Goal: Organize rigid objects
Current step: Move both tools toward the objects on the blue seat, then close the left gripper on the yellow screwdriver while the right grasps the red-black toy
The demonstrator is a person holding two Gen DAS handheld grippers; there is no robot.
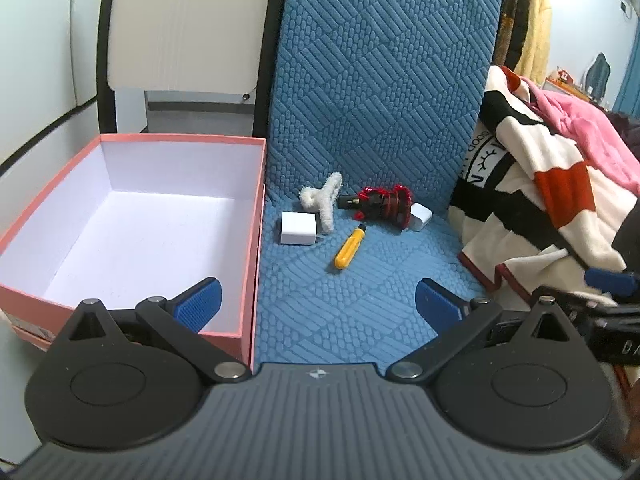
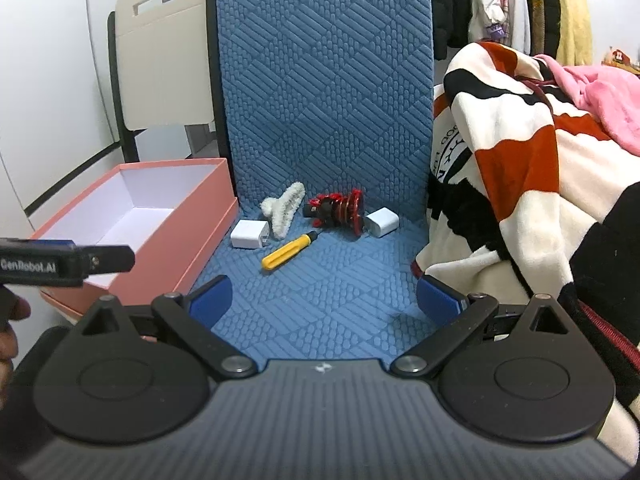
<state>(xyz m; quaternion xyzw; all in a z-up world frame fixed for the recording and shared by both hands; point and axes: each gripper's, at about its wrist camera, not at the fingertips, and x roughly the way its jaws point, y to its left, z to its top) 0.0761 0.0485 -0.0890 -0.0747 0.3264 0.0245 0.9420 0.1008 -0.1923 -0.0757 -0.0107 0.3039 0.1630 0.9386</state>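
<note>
Nearest the lens in the left wrist view, the left gripper [image 1: 318, 304] hangs with its jaws spread wide and nothing between the blue pads [image 1: 199, 305], the left pad over the near corner of the pink box [image 1: 248, 264] and the right pad above the blue quilted cushion [image 1: 352, 312]. The right gripper [image 2: 324, 300] is likewise released and bare, both of its blue pads [image 2: 438, 300] poised over the same cushion, with the side of the left gripper's body jutting in at the left edge of that view. The pink box sits just left of the cushion, open at the top, its white interior holding nothing visible, and it appears to rest on its own lid. Farther along the cushion seat lies a yellow utility knife [image 1: 350, 247], slanted with its black tip pointing away. Just beyond and to its left is a white charger block [image 1: 298, 228], prongs toward a fuzzy white hair claw clip [image 1: 323, 200] that touches it. To the right of the clip lies a red and black hair clip [image 1: 380, 203] on its side, and a second white charger block [image 1: 420, 216] sits just beside it, close to the upright back of the cushion. A striped blanket [image 1: 532, 216] in cream, black and red is heaped on the right, with pink fabric [image 1: 576, 128] behind it and hanging clothes [image 2: 520, 0] at the far rear.
</note>
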